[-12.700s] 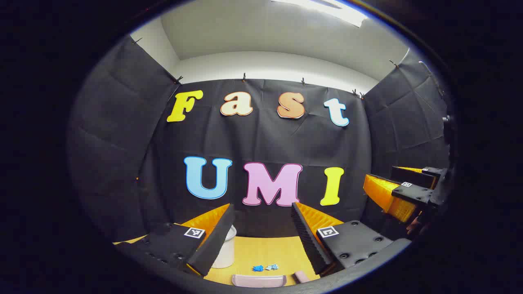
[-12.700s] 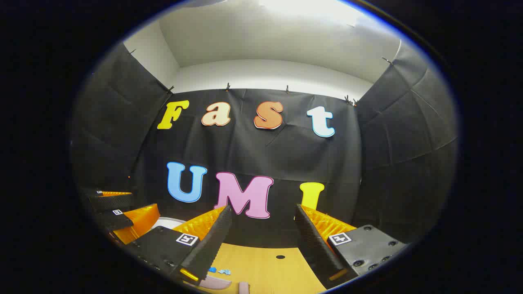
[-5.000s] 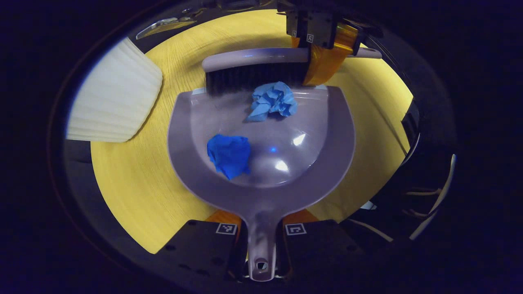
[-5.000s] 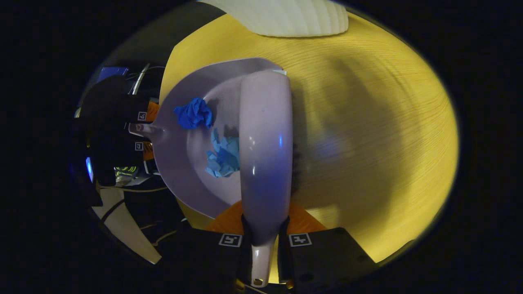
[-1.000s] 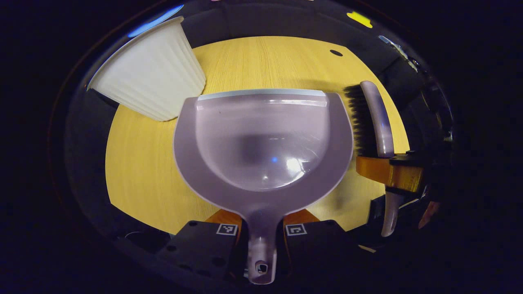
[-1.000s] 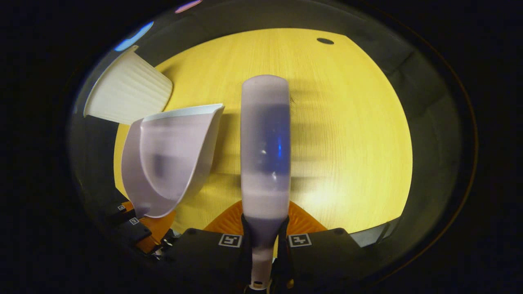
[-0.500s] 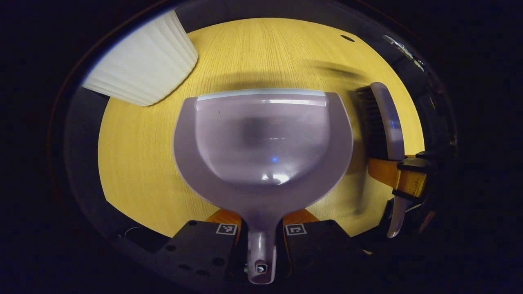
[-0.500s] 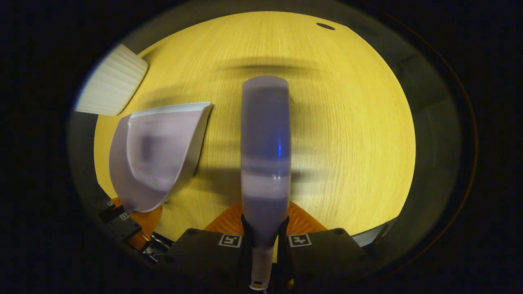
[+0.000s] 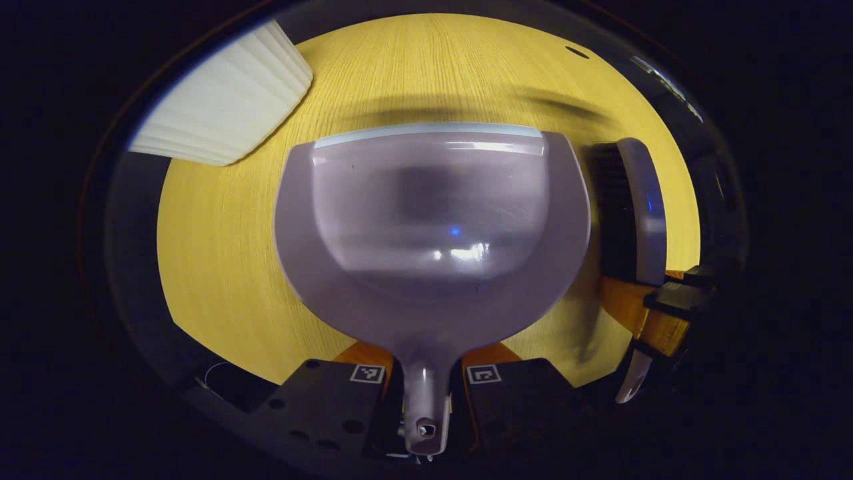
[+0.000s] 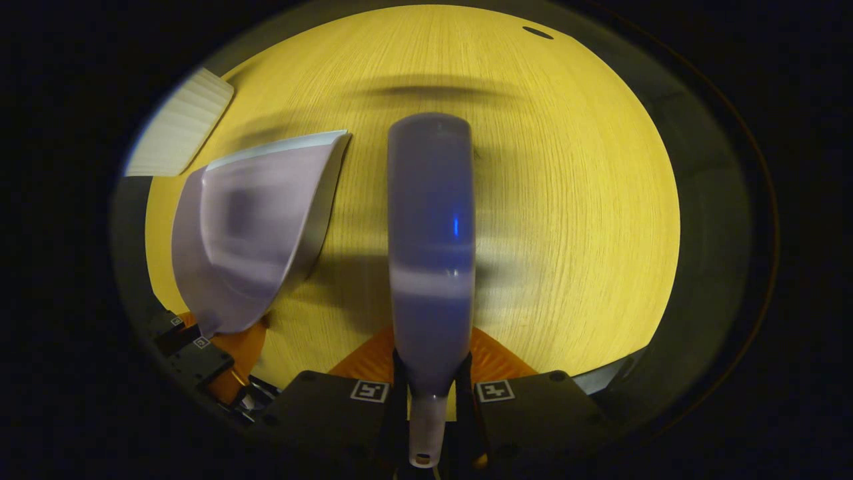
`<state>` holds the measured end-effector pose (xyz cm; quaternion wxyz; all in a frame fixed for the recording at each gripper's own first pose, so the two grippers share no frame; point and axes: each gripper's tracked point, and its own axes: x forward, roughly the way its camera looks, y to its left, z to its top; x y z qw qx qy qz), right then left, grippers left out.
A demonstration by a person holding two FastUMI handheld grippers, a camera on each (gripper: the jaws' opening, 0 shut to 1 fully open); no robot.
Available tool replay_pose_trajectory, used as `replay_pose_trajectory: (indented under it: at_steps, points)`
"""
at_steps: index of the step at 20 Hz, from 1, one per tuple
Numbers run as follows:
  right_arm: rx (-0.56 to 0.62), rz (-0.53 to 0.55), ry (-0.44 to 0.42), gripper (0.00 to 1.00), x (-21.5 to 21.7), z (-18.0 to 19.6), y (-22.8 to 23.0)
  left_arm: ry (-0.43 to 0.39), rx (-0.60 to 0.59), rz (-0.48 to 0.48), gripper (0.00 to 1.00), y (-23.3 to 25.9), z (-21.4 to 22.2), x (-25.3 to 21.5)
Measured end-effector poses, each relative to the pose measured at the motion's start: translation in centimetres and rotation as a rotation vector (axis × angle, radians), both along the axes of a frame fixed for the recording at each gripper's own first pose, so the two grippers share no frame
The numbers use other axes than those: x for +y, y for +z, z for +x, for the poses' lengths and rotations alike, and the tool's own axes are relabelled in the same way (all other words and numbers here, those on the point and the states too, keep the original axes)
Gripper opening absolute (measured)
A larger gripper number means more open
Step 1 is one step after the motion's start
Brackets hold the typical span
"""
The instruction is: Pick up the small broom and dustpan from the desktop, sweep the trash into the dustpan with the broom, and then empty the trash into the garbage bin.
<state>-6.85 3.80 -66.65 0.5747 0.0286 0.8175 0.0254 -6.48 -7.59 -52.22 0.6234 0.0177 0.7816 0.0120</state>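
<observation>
In the left gripper view, the left gripper (image 9: 426,400) is clamped on the handle of the pale dustpan (image 9: 430,220), which is held over the yellow worktop (image 9: 220,267) with its pan empty and its front edge pointing away from the camera. In the right gripper view, the right gripper (image 10: 432,400) is clamped on the handle of the small broom (image 10: 432,247), which lies along the fingers above the worktop, just beside the dustpan on its left. The white ribbed garbage bin (image 9: 223,110) stands at the far left of the worktop, apart from the dustpan.
</observation>
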Motion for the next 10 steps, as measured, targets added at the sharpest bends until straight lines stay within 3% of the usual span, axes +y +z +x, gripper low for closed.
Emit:
replay_pose_trajectory:
  at_steps: [1, 2, 7, 8, 10]
  points:
    - [0.010, -0.003, -0.005, 0.29, 0.11, -0.09, 0.09, -0.004, 0.006, 0.002, 0.29, 0.00, -0.03, 0.04]
    - [0.023, -0.006, -0.001, 0.36, 0.07, -0.28, 0.09, -0.011, 0.018, 0.004, 0.30, 0.05, -0.13, 0.09]
    - [0.049, -0.022, 0.003, 0.43, -0.38, -0.57, 0.20, -0.041, 0.055, 0.026, 0.32, 0.31, -0.01, 0.21]
    - [0.045, -0.029, -0.001, 0.46, -0.57, -0.47, 0.20, -0.042, 0.058, 0.025, 0.40, 0.36, -0.06, 0.17]
    - [0.052, -0.027, 0.006, 0.75, -0.67, -0.78, 0.40, -0.062, 0.061, 0.010, 0.63, 0.50, -0.30, -0.14]
